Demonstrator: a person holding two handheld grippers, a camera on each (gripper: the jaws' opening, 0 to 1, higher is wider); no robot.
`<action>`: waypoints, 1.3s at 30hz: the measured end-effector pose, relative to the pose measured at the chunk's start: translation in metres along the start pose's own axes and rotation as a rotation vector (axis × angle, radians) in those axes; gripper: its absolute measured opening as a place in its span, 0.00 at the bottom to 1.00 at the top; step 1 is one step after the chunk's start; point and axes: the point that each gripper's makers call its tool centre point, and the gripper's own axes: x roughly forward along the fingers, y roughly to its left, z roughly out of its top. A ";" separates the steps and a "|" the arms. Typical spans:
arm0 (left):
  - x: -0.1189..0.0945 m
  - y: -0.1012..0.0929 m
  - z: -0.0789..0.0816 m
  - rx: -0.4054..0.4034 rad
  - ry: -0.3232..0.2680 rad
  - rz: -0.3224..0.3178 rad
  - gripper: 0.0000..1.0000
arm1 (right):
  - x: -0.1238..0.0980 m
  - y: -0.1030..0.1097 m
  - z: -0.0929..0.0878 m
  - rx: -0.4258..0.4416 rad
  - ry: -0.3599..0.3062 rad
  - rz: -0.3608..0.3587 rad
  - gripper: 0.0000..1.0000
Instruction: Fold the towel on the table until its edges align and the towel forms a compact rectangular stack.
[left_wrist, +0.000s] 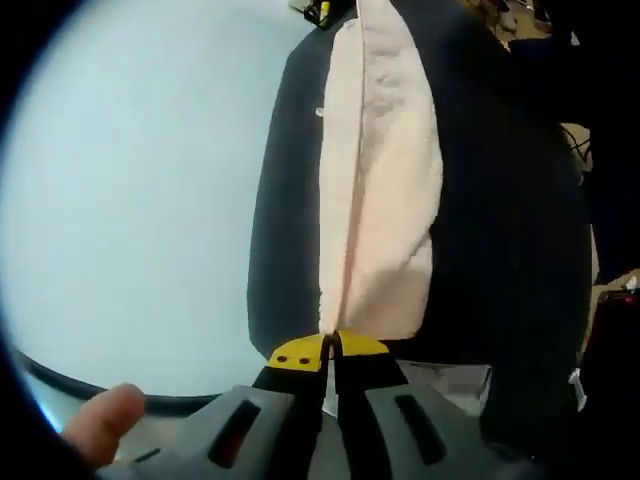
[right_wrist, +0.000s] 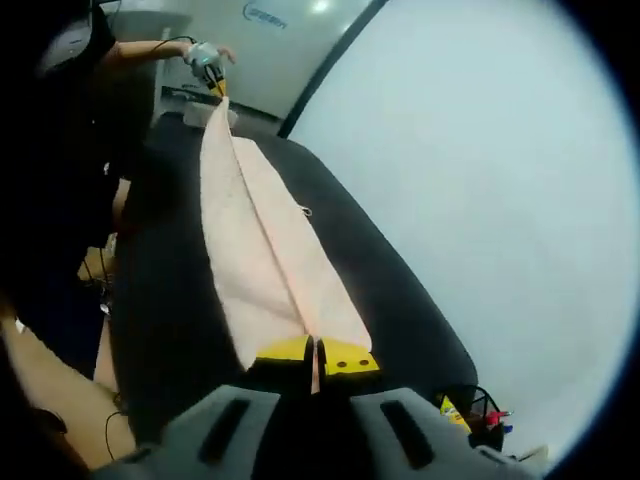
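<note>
Left gripper view: pale wall to the left of a black table; the pink towel is stretched lengthwise above it. A thumb shows at lower left. The left gripper is clamped on the towel's near end.

Right gripper view: same table, with small coloured items past its near corner. The right gripper pinches the towel's near end; the left gripper holds the far end.

My left gripper was clamped on the near corner of the pale pink towel, yellow tips together. Towel hung doubled, stretched away over the black table. My thumb showed lower left.
</note>
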 end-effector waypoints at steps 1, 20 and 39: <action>0.009 0.004 0.000 -0.004 0.007 -0.011 0.00 | 0.009 -0.005 0.000 -0.003 0.005 -0.005 0.01; 0.150 0.030 -0.016 -0.091 0.064 -0.182 0.00 | 0.128 -0.053 -0.059 0.081 0.164 0.014 0.01; 0.204 0.021 -0.025 -0.143 0.017 -0.212 0.03 | 0.172 -0.068 -0.083 0.132 0.255 -0.038 0.02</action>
